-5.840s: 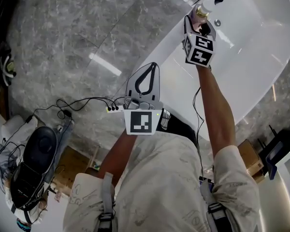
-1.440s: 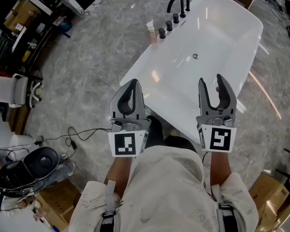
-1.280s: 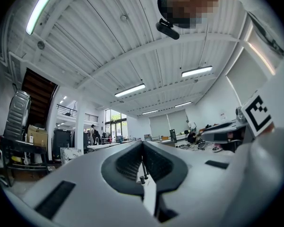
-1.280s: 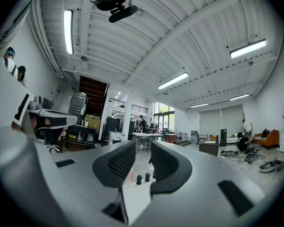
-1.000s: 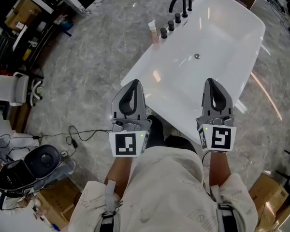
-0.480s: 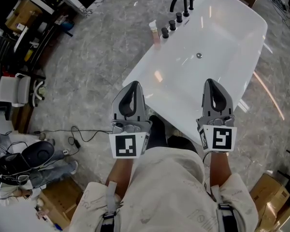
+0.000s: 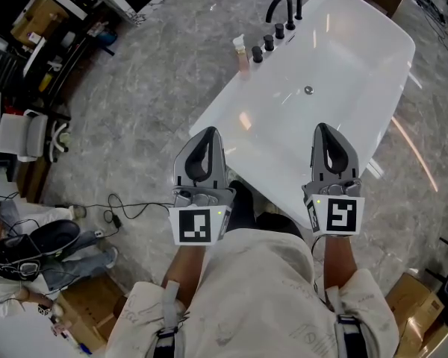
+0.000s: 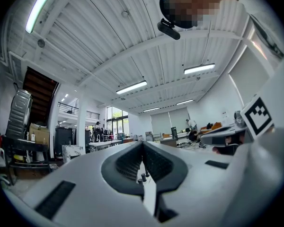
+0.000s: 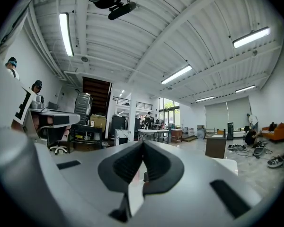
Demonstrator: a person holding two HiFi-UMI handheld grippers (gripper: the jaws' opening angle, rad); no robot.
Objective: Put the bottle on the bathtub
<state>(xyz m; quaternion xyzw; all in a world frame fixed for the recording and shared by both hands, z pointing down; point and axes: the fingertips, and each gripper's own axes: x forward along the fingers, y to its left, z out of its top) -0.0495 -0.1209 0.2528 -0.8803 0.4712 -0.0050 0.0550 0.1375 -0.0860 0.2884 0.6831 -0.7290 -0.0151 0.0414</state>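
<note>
The small pinkish bottle (image 7: 242,54) with a white cap stands upright on the white bathtub's (image 7: 358,66) rim, beside the black taps (image 7: 269,42) and curved spout (image 7: 281,6). Both grippers hover level in front of the person's chest, well short of the bottle. My left gripper (image 7: 205,131) is shut with nothing in it, over the tub's near end. My right gripper (image 7: 325,127) is shut and empty too, over the tub's near rim. In the left gripper view the jaws (image 8: 142,144) meet at the tips; the same shows in the right gripper view (image 9: 142,142).
Grey marble floor (image 7: 134,103) surrounds the tub. A backpack (image 7: 26,245) and cables (image 7: 127,207) lie at the lower left, cardboard boxes (image 7: 422,304) at the lower right, and shelving with clutter (image 7: 52,28) at the upper left.
The right gripper went from open to shut about a second ago. Both grippers have held their place since; the view has shifted slightly and the backpack at the left has moved.
</note>
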